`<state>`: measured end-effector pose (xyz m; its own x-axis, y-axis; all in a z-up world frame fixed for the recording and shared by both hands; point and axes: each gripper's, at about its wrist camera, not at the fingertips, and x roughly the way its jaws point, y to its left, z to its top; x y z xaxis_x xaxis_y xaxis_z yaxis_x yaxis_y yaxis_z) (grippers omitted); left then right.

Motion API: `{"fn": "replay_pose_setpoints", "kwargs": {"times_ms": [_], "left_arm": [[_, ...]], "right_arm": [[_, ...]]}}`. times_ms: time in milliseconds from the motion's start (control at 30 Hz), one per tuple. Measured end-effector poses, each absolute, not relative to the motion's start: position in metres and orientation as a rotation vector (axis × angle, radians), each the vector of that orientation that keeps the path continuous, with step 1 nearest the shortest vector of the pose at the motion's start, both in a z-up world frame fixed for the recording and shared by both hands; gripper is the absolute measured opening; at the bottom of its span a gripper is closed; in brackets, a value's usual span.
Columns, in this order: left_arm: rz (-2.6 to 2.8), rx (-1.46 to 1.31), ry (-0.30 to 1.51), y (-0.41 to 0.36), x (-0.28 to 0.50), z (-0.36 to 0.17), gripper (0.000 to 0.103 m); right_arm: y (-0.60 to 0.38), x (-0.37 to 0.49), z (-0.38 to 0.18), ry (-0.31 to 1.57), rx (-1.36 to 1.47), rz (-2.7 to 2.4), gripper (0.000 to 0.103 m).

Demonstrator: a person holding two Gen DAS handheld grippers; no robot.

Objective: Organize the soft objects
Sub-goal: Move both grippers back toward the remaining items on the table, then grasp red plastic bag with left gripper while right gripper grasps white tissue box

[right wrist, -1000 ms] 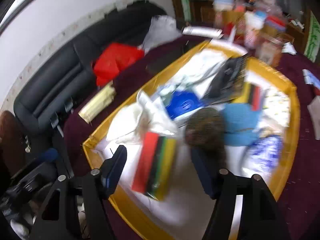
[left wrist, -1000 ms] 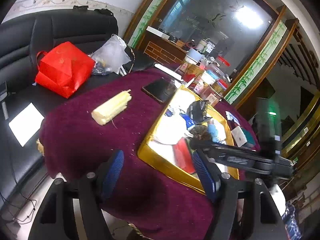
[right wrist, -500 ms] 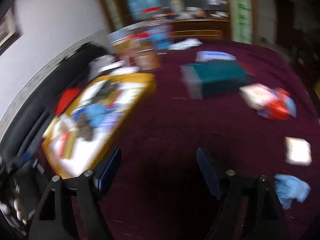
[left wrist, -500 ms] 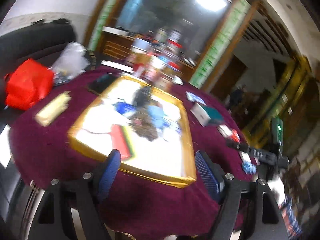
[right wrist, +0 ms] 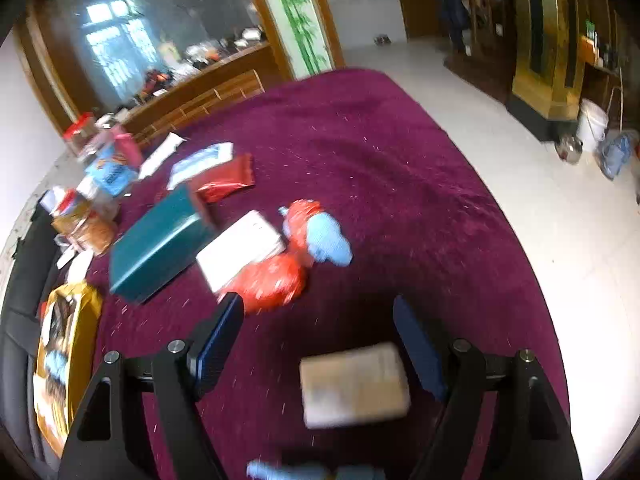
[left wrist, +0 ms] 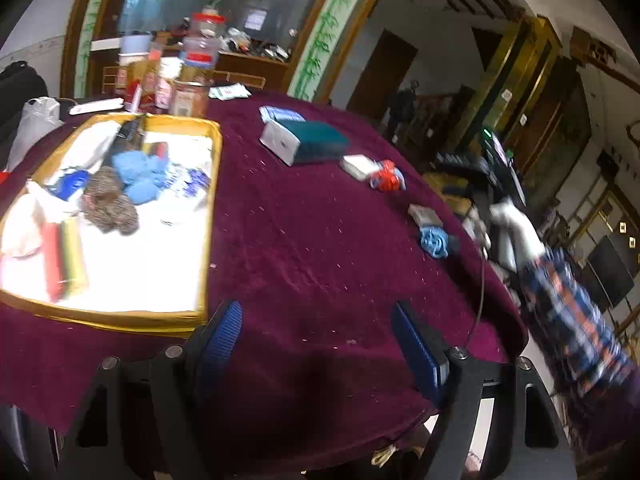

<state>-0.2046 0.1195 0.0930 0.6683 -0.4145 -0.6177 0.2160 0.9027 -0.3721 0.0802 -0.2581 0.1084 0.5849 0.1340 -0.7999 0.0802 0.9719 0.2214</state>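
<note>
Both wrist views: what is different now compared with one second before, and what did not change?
Both views swung off the gold tray toward loose items on the maroon cloth. The right gripper now hangs over a small pale packet, near the red and blue bundle. The left gripper faces bare cloth. Both jaws have just been opening, with nothing gripped. The tray's contents look unchanged.

both wrist views look down across the maroon tablecloth point(left wrist: 304, 248), sharing the teal box point(left wrist: 316, 144) point(right wrist: 160, 244) and gold tray point(left wrist: 214, 184) point(right wrist: 86, 300).
</note>
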Motion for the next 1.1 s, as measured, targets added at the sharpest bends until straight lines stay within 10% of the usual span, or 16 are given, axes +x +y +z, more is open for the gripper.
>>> {"fn": "replay_pose_setpoints", "kwargs": {"times_ms": [367, 733, 933, 1100], "left_arm": [[-0.38, -0.245, 0.813, 0.107, -0.188, 0.085, 0.08], [-0.376, -0.293, 0.832, 0.12, -0.18, 0.075, 0.08], [-0.396, -0.285, 0.826, 0.113, -0.188, 0.078, 0.08], [-0.41, -0.296, 0.856, 0.1, -0.187, 0.075, 0.08]], "right_arm": [[-0.213, 0.179, 0.069, 1.082, 0.22, 0.016, 0.076], [-0.111, 0.081, 0.07, 1.199, 0.029, 0.626, 0.055], [-0.145, 0.03, 0.11, 0.996, 0.152, 0.617, 0.078], [-0.189, 0.024, 0.11, 0.891, 0.245, 0.43, 0.078]]}}
